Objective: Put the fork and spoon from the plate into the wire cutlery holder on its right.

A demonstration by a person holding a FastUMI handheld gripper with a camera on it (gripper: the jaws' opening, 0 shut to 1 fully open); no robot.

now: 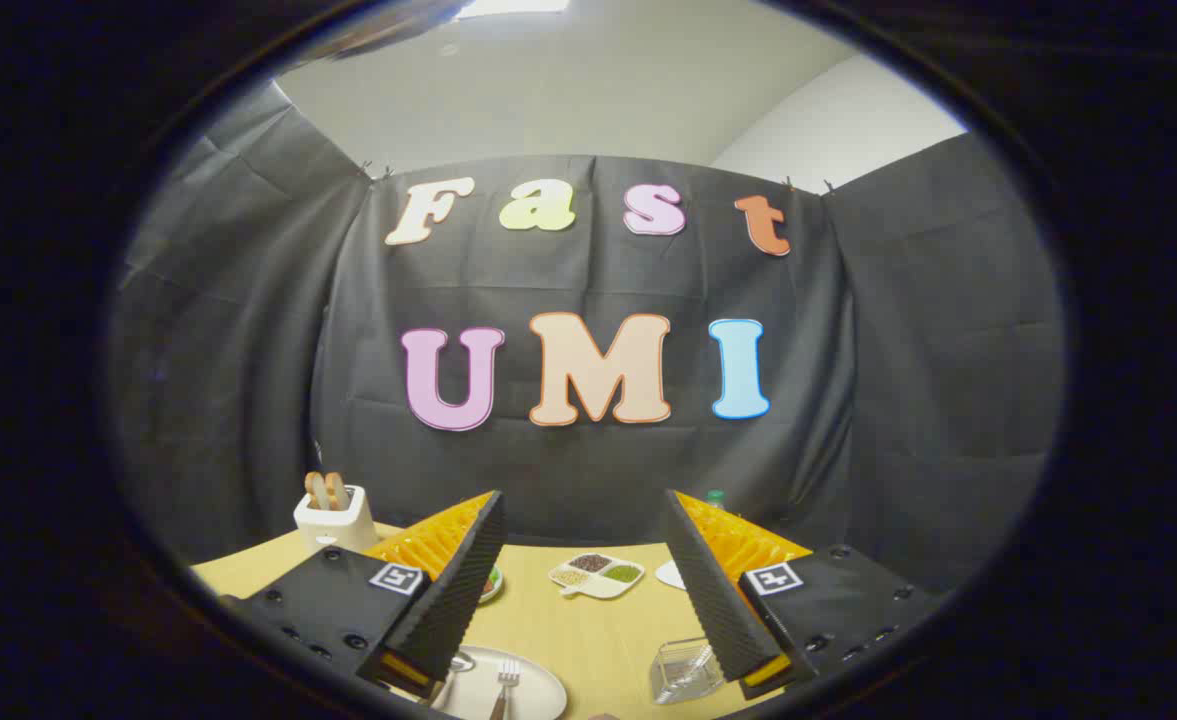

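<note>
The table (588, 640) was seen below. The gripper (588, 590) was held high, its fingers wide open with nothing between them. The plate (538, 690) lay under them, the fork (506, 680) on it, the cutlery holder (686, 668) just beside. It should be lowered slowly, straight over the fork.

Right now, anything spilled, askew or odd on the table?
Nothing stands out. Fork lies on the plate, cutlery holder stands upright beside it, gripper open above the table.
</note>
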